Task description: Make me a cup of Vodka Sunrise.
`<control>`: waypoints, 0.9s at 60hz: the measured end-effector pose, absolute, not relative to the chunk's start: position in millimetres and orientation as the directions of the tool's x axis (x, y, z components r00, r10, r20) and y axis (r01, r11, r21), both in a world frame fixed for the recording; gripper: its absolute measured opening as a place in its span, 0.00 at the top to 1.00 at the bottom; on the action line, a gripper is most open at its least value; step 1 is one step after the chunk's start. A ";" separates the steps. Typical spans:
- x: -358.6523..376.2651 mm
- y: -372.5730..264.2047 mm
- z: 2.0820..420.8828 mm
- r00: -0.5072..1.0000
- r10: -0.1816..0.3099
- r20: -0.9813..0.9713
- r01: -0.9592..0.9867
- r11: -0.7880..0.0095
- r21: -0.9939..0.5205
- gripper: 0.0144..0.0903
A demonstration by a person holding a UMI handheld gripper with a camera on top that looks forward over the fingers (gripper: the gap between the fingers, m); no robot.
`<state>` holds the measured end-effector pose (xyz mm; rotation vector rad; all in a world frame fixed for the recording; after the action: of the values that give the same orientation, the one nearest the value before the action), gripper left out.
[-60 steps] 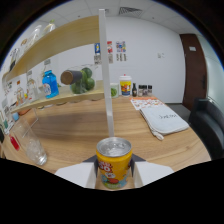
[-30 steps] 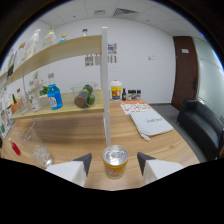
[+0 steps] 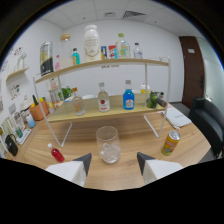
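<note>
1. Gripper [image 3: 114,162]: we see its fingers spread apart, holding nothing.
2. Wooden shelf rack [image 3: 107,112] w/ bottles stands beyond.
3. Glass [image 3: 108,144] w/ ice sits on table [image 3: 75,142], just ahead, btwn fingertips.
4. Yellow can [image 3: 170,142] stands right of the glass.
5. Small red bottle [image 3: 56,153] lies left.

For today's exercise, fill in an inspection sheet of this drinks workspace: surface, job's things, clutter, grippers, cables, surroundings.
Surface: wooden table, two-tier shelf rack standing on it.
Job's things: clear glass with ice, just ahead of the fingers; yellow can upright beside the rack's leg; small red bottle lying on the table; clear bottle with red label and blue bottle on the lower shelf.
Clutter: more bottles on the top shelf.
Grippers: hand-held gripper open, holding nothing.
Cables: nothing seen.
Surroundings: white walls, dark door, black chair.
</note>
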<state>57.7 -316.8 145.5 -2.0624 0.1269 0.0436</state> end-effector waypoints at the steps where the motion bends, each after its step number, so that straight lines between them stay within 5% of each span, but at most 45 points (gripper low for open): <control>1: 51.1 -314.0 148.4 0.994 -0.065 -0.086 -0.106 -0.465 -0.879 0.07; 5: 29.1 -299.4 161.7 0.996 -0.041 -0.076 -0.086 -0.444 -0.892 0.07; 6: 23.9 -294.9 165.5 0.997 -0.035 -0.073 -0.081 -0.437 -0.896 0.14; 7: 19.2 -289.9 169.8 0.997 -0.031 -0.070 -0.076 -0.428 -0.900 0.07; 20: -36.9 -205.2 216.9 0.996 0.027 -0.082 -0.068 -0.328 -0.942 0.07; 29: -49.1 -149.8 216.0 0.999 0.009 -0.054 -0.048 -0.330 -0.943 0.17; 35: -52.4 -125.7 202.0 0.999 0.004 -0.045 -0.041 -0.358 -0.933 0.30; 45: -52.1 -107.9 188.7 1.000 0.003 0.004 0.005 -0.385 -0.923 0.71; 54: -55.3 -108.5 188.3 1.000 0.018 -0.017 -0.009 -0.397 -0.918 0.72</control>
<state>-55.3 -108.5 188.3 -1.9786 -0.0066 0.0286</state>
